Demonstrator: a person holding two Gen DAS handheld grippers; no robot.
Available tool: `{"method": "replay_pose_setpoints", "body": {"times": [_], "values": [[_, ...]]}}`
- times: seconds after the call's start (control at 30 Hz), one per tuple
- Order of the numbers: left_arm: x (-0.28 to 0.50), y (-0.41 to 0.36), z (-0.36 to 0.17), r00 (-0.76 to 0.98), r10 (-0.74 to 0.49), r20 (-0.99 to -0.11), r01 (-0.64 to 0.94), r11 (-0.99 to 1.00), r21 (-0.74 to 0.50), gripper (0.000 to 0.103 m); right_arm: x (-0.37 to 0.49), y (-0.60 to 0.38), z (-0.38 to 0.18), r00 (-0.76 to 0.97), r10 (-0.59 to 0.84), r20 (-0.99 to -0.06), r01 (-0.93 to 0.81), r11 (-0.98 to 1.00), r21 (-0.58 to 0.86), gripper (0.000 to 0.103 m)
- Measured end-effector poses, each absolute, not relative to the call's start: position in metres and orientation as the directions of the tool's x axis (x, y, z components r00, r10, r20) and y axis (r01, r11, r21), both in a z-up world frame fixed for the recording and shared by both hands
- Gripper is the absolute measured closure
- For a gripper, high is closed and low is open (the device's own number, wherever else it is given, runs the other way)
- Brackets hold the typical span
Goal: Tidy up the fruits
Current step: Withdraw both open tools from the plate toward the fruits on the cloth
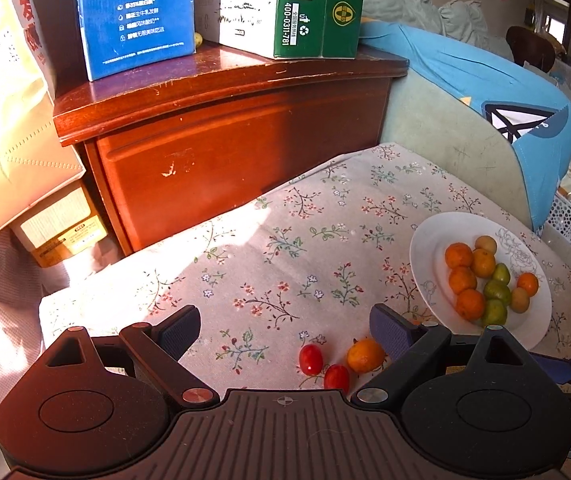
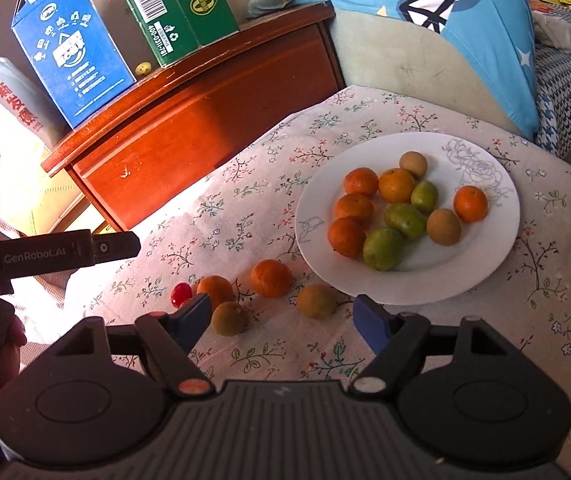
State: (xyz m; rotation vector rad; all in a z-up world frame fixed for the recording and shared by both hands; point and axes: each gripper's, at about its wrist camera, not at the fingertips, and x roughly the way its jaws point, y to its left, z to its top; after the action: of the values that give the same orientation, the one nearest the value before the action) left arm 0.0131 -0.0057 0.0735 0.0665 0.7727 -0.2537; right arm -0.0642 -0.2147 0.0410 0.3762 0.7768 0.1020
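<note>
Nine small fruits already sit on the white plate [image 2: 497,240], bunched toward its left half, while several more lie loose on the floral tablecloth [image 2: 425,128] just off the plate's near-left rim. Nearest that rim is a brownish fruit [image 2: 316,301], then an orange one [image 2: 271,278], a second orange one [image 2: 214,290], another brownish fruit [image 2: 229,318], and farthest from the plate the red cherry tomatoes [image 1: 311,359]; the right wrist view shows only part of them behind a finger, so I cannot say from it how many there are, though the left view shows two.

Both tools are empty. The right gripper [image 2: 283,322] hovers with its jaws spread, nothing between the pads, the two brownish fruits just ahead of it. The left gripper [image 1: 284,326] is also spread wide and grips nothing, with the tomatoes and an orange fruit near its right finger.

Rolling is the main risk: these fruits are round, the cloth lies over a soft, uneven surface, and a finger nudging one sideways could send it away from the plate. The two grippers work close together beside the plate's left rim and could knock each other. Squeezing a tomato too hard would likely split it. Dropping fruit onto the crowded pile could push others off the plate's edge.
</note>
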Motion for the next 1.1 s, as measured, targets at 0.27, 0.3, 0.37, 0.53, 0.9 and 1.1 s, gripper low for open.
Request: {"method": "replay_pose_setpoints", "body": {"times": [0.27, 0.3, 0.37, 0.53, 0.9, 1.1], "values": [[0.019, 0.013, 0.058, 0.645, -0.140, -0.752, 0.161, 0.986, -0.046, 0.010, -0.050, -0.179, 0.024, 0.685, 0.264, -0.679, -0.058, 0.949, 0.310, 0.050], [0.020, 0.014, 0.057, 0.640, -0.135, -0.757, 0.153, 0.987, -0.046, 0.010, -0.048, -0.175, 0.022, 0.680, 0.265, -0.683, -0.067, 0.951, 0.303, 0.053], [0.021, 0.016, 0.054, 0.634, -0.124, -0.763, 0.141, 0.989, -0.044, 0.010, -0.045, -0.170, 0.019, 0.673, 0.269, -0.689, -0.079, 0.952, 0.295, 0.055], [0.020, 0.016, 0.051, 0.634, -0.126, -0.763, 0.144, 0.989, -0.044, 0.010, -0.037, -0.162, 0.009, 0.662, 0.263, -0.702, -0.088, 0.957, 0.276, 0.062], [0.012, 0.005, 0.042, 0.623, -0.145, -0.769, 0.195, 0.980, -0.028, 0.010, -0.033, -0.152, 0.005, 0.675, 0.262, -0.690, -0.140, 0.963, 0.230, 0.076], [0.004, -0.007, 0.032, 0.598, -0.179, -0.781, 0.246, 0.969, -0.033, 0.012, -0.043, -0.164, 0.012, 0.679, 0.256, -0.688, -0.123, 0.964, 0.237, 0.076]]}}
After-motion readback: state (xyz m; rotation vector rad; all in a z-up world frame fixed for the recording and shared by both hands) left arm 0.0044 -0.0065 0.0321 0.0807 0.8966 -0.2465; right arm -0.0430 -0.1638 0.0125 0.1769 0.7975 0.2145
